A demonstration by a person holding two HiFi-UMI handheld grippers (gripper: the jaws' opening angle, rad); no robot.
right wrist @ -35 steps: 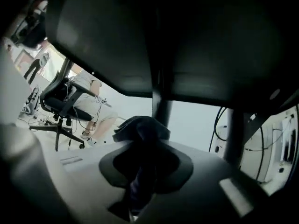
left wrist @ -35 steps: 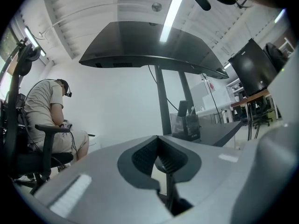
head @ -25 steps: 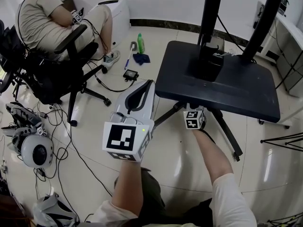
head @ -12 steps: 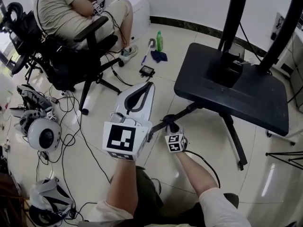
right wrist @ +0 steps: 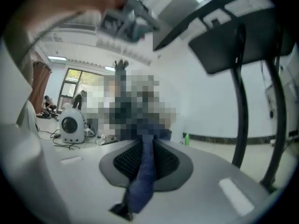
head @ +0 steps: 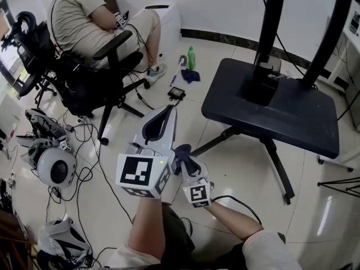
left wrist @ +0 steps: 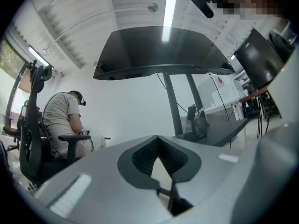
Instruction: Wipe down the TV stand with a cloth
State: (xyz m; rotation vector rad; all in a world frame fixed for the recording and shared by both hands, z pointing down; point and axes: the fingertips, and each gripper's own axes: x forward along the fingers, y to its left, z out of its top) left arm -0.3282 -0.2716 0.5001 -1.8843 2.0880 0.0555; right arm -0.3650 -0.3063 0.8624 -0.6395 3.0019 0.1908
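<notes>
Right tool (head: 181, 151): clamped on the blue cloth (right wrist: 143, 174).
Left tool (left wrist: 157, 139): closed, empty.
TV stand (head: 270, 108): ahead-right, well apart; right tool is judged nearer.

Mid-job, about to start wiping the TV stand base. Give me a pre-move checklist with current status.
1. Cloth gripped: ok, blue cloth clamped by the right gripper.
2. Left gripper free: ok, shut on nothing.
3. Cloth touching TV stand base: not ok, the right gripper is over the floor, short of it.
4. Base's near edge bare: ok.
5. Dust on base: cannot tell.
</notes>
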